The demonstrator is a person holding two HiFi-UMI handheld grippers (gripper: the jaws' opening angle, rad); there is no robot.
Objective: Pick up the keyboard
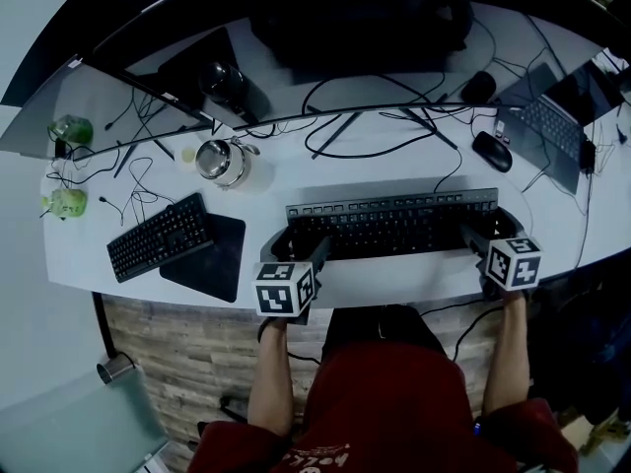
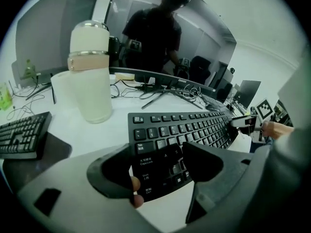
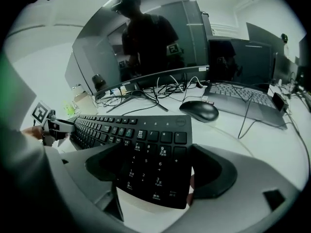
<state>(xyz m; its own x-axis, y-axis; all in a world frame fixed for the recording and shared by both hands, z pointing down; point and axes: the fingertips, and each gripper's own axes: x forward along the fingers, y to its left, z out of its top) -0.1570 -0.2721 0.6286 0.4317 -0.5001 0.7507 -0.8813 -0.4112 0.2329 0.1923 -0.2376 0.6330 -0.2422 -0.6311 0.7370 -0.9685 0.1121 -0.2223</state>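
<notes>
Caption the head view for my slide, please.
Left gripper and right gripper grip opposite ends of the black keyboard on a cluttered white desk.

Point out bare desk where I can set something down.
Free: the front strip of desk below the big keyboard, and the patch between its right end, the mouse and laptop. Crowded: cables behind it; lidded cup, small keyboard and mousepad at left.

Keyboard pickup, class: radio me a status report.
Left gripper shut on keyboard, left end; right gripper shut on right end. Lifted or not, cannot tell. Mouse nearby, not blocking.
</notes>
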